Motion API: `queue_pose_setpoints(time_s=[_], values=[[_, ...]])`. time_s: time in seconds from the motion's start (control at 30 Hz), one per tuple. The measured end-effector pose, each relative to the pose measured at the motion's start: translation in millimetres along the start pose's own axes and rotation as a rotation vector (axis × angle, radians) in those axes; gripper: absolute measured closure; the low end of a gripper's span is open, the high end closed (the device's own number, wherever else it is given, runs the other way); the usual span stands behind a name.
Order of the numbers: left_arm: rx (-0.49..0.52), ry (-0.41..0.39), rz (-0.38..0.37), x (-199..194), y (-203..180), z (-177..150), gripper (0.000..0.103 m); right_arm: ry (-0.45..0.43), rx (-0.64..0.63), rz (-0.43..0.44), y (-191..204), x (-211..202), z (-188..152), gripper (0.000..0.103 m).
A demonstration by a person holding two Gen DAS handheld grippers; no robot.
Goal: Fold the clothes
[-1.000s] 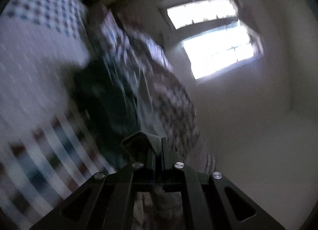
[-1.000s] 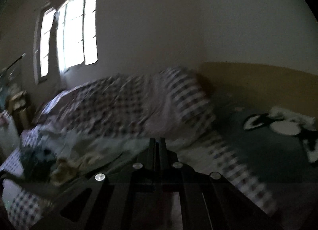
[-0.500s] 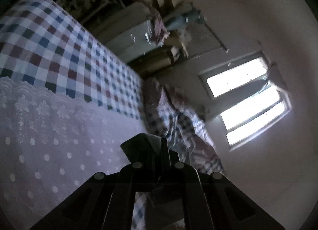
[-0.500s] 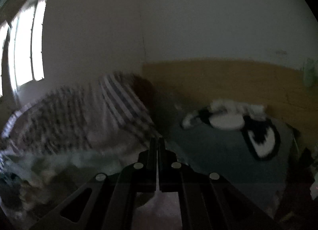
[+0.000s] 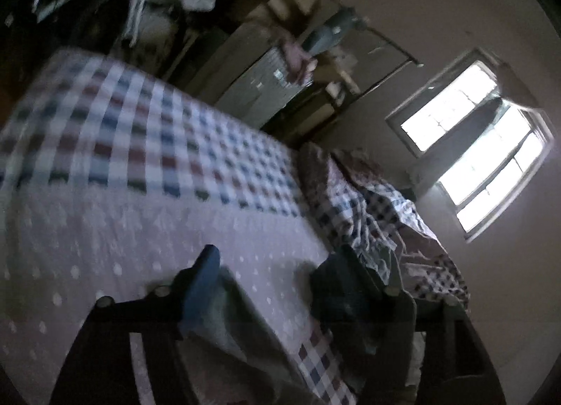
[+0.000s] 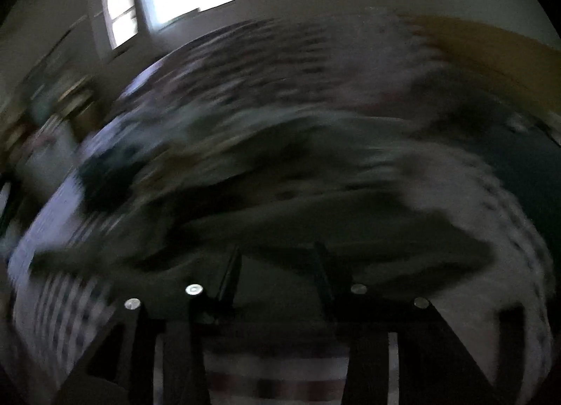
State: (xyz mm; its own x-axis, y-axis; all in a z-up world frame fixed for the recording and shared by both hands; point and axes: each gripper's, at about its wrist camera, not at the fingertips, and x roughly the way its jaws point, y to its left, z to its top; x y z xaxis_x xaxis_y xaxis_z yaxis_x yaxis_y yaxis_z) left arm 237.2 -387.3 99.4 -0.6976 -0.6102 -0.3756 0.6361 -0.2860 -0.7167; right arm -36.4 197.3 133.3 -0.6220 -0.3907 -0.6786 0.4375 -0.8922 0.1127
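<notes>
The left gripper [image 5: 277, 261] hangs low over the bed with its two fingers spread wide and nothing between them; pale dotted bedcover [image 5: 133, 230] shows through the gap. A grey-green fold of cloth lies just inside the left finger [image 5: 205, 275], though whether it touches the pad cannot be told. Beyond the dotted panel the cover turns to a red-and-blue check [image 5: 157, 138] that runs to the far bed edge, where cluttered furniture [image 5: 259, 79] stands close. To the right, a rumpled checked blanket [image 5: 371, 208] is heaped along the wall side under the bright window [image 5: 480, 145], so the flat stretch ahead of the left gripper is the freest ground. The right gripper [image 6: 277, 265] is also released, its fingers parted, and the view is heavily blurred. The dark garment [image 6: 350, 230] lies spread across the bed just ahead of these fingers, its near edge meeting their tips; contact cannot be judged. A band of striped cover [image 6: 508, 215] borders it on the right.
</notes>
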Motion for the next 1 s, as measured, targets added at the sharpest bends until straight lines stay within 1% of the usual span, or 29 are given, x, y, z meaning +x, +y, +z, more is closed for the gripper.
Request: queue_pose_setpoints(time_s=[0.03,0.1,0.2,0.27,0.33,0.43,0.5,0.53,0.57,0.6,0.63,0.67,0.7,0.73,0.77,0.8,0.83,0.87,0.9,1.0], values=[[0.015,0.010,-0.031,-1,-5,-1,0.030,0.022,-0.051,0.034,19,8,-1,0.058],[0.034,0.085,-0.140,1,-16,-12,0.030,0.061,-0.139,0.097,52,25,0,0.056],[0.081,0.273,-0.328,15,-43,-43,0.030,0.099,-0.195,0.120,76,46,5,0.053],[0.136,0.443,-0.441,24,-69,-74,0.030,0.129,-0.192,0.126,79,61,11,0.052],[0.218,0.608,-0.522,31,-97,-110,0.030,0.159,-0.186,0.134,82,76,17,0.052],[0.319,0.756,-0.580,34,-126,-153,0.030,0.204,-0.178,0.145,85,98,25,0.052],[0.369,0.813,-0.604,32,-141,-177,0.030,0.228,-0.184,0.147,88,109,30,0.052],[0.392,0.851,-0.615,33,-147,-189,0.030,0.234,-0.197,0.144,90,111,31,0.057],[0.409,0.885,-0.620,34,-152,-200,0.030,0.240,-0.210,0.141,92,113,33,0.066],[0.414,0.914,-0.611,34,-154,-209,0.031,0.246,-0.224,0.138,94,115,34,0.101],[0.415,0.941,-0.605,34,-155,-218,0.032,0.252,-0.237,0.136,96,117,36,0.099],[0.409,0.965,-0.606,35,-155,-224,0.038,0.238,-0.248,0.133,96,113,39,0.099],[0.407,0.988,-0.603,38,-157,-231,0.051,0.216,-0.257,0.131,95,107,43,0.100],[0.415,1.006,-0.590,42,-159,-237,0.060,0.200,-0.259,0.131,95,101,46,0.100],[0.419,1.023,-0.578,46,-161,-243,0.074,0.178,-0.256,0.127,93,95,51,0.100],[0.418,1.033,-0.566,49,-162,-246,0.082,0.152,-0.253,0.120,91,87,56,0.100],[0.414,1.041,-0.554,52,-162,-248,0.083,0.122,-0.245,0.112,87,79,64,0.100],[0.402,1.041,-0.543,54,-160,-249,0.089,0.094,-0.237,0.104,84,72,71,0.100],[0.388,1.033,-0.538,55,-159,-249,0.102,0.068,-0.229,0.095,81,66,78,0.100],[0.336,0.955,-0.553,58,-159,-239,0.103,-0.021,-0.208,0.063,71,47,105,0.100]])
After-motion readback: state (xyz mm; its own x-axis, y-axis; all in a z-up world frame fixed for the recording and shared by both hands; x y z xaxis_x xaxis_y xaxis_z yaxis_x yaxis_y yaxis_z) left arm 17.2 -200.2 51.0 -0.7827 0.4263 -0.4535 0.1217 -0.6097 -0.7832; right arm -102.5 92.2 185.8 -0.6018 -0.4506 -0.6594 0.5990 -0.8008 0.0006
